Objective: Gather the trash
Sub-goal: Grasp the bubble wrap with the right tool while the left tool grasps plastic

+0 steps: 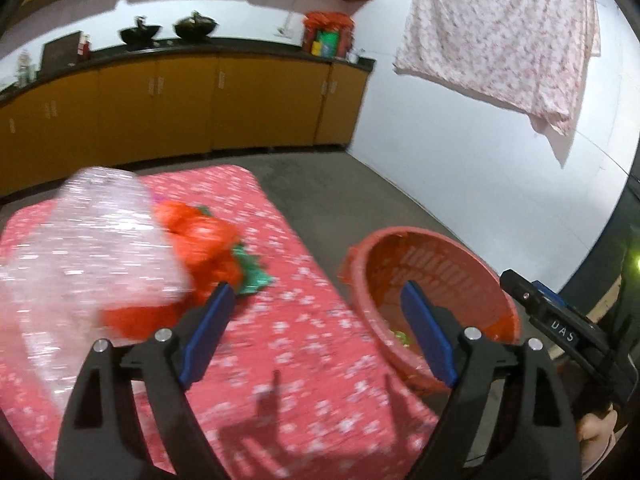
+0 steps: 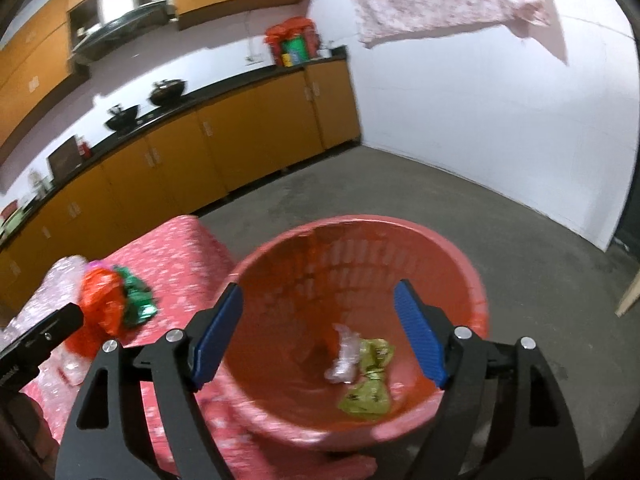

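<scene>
My left gripper (image 1: pixel 316 292) is open and empty over the table's red flowered cloth (image 1: pixel 304 344). To its left on the table lie a sheet of clear bubble plastic (image 1: pixel 88 248), a crumpled orange-red bag (image 1: pixel 200 240) and a green wrapper (image 1: pixel 252 272). My right gripper (image 2: pixel 318 292) is open with nothing between its pads, above the red slotted basket (image 2: pixel 460 264). A clear plastic scrap (image 2: pixel 344 354) and an olive-green wrapper (image 2: pixel 370 384) lie on the basket's bottom. The basket (image 1: pixel 432 264) stands on the floor by the table's right edge.
Yellow-brown cabinets (image 1: pixel 160 108) with a dark counter run along the far wall, with woks and a red bag on top. A flowered cloth (image 1: pixel 500 40) hangs on the white wall. Grey floor (image 2: pixel 400 184) lies beyond the basket. A hand (image 1: pixel 596 432) shows at the lower right.
</scene>
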A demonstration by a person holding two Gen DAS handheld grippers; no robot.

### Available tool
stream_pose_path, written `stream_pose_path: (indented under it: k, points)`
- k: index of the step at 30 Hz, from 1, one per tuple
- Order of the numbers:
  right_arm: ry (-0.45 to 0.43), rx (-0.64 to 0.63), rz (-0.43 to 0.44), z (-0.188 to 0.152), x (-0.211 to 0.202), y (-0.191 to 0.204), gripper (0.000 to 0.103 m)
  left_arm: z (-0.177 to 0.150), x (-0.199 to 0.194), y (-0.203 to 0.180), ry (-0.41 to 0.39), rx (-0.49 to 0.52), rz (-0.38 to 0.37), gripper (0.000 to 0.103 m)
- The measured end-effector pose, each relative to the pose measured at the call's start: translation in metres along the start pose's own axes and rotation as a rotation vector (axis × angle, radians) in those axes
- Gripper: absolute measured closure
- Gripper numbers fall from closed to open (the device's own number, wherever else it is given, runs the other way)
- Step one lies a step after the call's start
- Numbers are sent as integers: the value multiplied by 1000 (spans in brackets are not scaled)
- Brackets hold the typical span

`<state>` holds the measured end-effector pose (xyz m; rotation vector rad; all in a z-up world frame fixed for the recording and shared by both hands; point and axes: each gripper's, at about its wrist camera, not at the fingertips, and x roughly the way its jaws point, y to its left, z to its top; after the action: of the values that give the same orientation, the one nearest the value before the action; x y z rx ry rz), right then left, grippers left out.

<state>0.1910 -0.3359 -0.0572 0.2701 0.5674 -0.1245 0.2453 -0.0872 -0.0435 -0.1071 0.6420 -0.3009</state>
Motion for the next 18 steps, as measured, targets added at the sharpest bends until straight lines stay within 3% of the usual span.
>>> stream_pose_path:
  k: [3,9,15,18]
  points:
    - [-2,-53,60,1,-4,31,26,-2,-34,24,-56,-9,69,19]
    - [14,-185,284,-5,-10,119,26,-18,-100,79,-149,-35,252,19]
    - [32,-286,444,-21,-4,201,26,-39,-134,148,-138,-125,408,19]
    - [40,-314,457,-25,6,233,26,-47,-143,179,-131,-187,450,19]
